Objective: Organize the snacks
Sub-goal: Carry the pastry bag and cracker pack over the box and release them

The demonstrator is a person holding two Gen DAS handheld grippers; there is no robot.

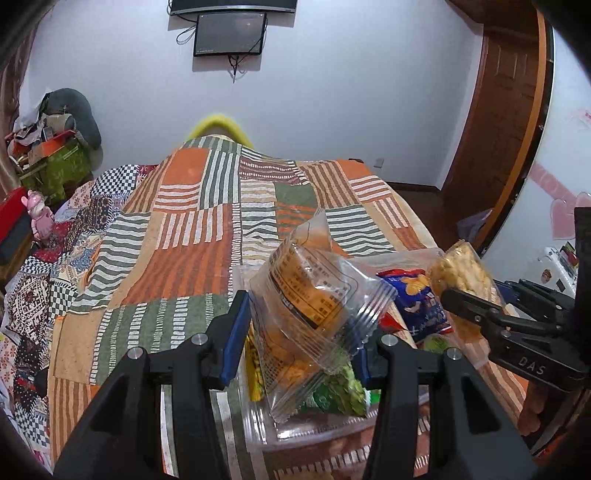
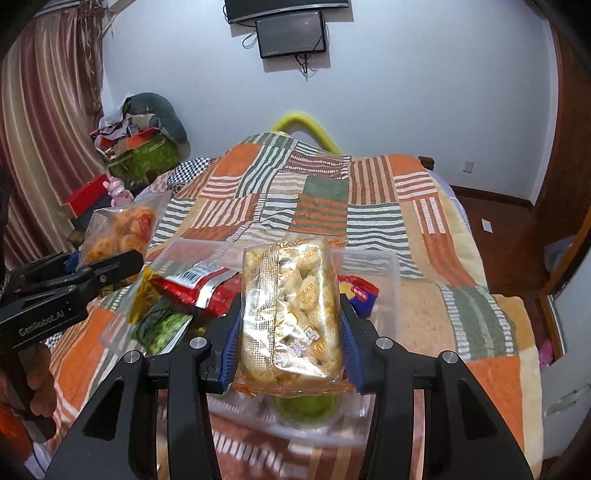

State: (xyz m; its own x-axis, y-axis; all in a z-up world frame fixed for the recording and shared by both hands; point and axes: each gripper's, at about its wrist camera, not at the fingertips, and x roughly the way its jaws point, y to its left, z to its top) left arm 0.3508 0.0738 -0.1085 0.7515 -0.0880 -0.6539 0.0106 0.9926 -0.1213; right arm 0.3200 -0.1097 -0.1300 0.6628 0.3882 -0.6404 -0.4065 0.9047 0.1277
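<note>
Left gripper (image 1: 301, 334) clamped on clear orange-snack packet (image 1: 308, 306) — blue pads pressing its sides, packet tilted, long axis running up and away from camera, crimped top end (image 1: 314, 225) pointing toward far wall, lower crimped edge hanging below the fingers. Right gripper (image 2: 288, 341) clamped on clear pale-cracker pack (image 2: 290, 314) — long axis straight ahead along the fingers, far end raised, near sealed edge overhanging just in front of the pads. Both packets held above clear plastic tray (image 2: 388, 273) sitting on striped patchwork blanket (image 2: 369, 206) over the bed. In tray: red foil packet (image 2: 195, 286), green packet (image 2: 162, 326), blue packet (image 2: 360, 295), green round item (image 2: 306, 408) under the cracker pack, identity unclear. From left wrist view, right gripper visible at right edge holding cracker pack upright-tilted, blue packet (image 1: 421, 299) between the two held packs. From right wrist view, left gripper at left edge with orange snack raised beside tray's left side, apart from the cracker pack. Two dark screens (image 2: 291, 33) on far wall, striped curtain (image 2: 48, 129) at left, cluttered pile (image 2: 144, 140) in corner.
</note>
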